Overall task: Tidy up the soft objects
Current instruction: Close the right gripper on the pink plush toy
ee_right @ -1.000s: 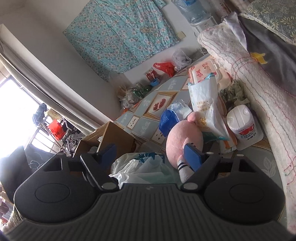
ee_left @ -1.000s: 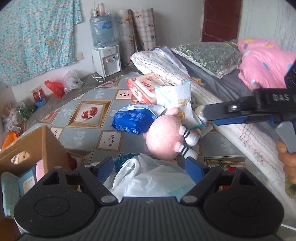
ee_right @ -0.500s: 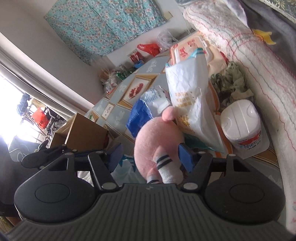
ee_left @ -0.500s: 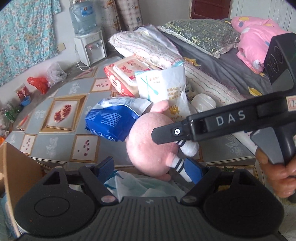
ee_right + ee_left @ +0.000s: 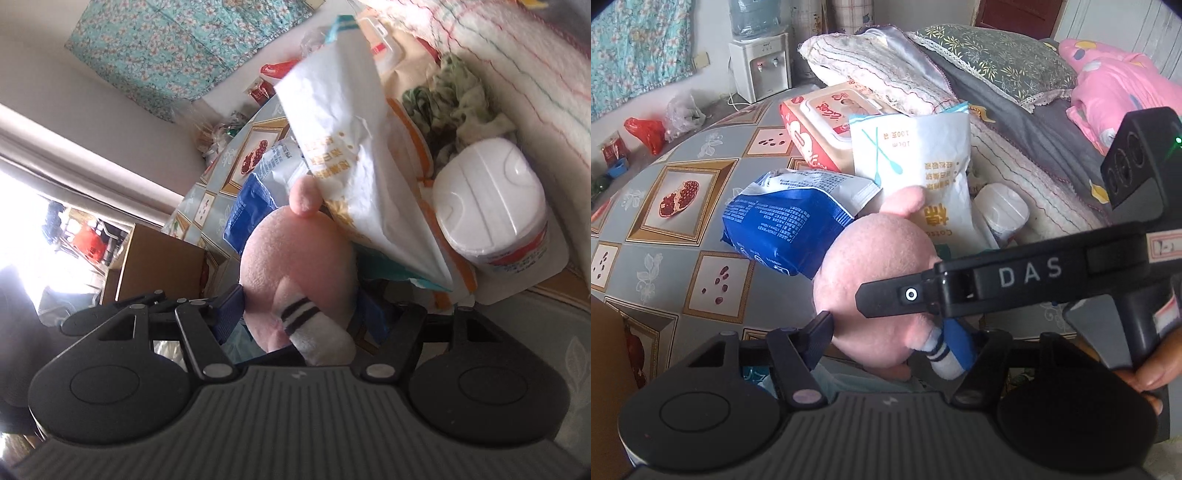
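A pink plush toy (image 5: 875, 277) with white, black-striped sock legs lies on the patterned floor mat beside the bed. My left gripper (image 5: 892, 339) has the toy's lower body between its blue pads; its jaws are closing and the pads touch both sides. In the right wrist view the same plush toy (image 5: 299, 266) fills my right gripper (image 5: 303, 314), whose pads press into its flanks, with a striped leg (image 5: 314, 332) poking toward the camera. One black finger (image 5: 908, 295) of the right gripper crosses in front of the toy in the left wrist view.
A white swab bag (image 5: 923, 158), a blue pack (image 5: 790, 229), a red-and-cream wipes pack (image 5: 820, 122) and a white tub (image 5: 491, 218) crowd the toy. A cardboard box (image 5: 159, 262) stands left. The bed edge (image 5: 1034, 173) runs along the right. A hand (image 5: 1152, 373) holds the right gripper.
Both grippers came down and in onto the plush toy. Their jaws narrowed until the toy sits between each pair of pads. The right gripper's finger slid further across the left wrist view.
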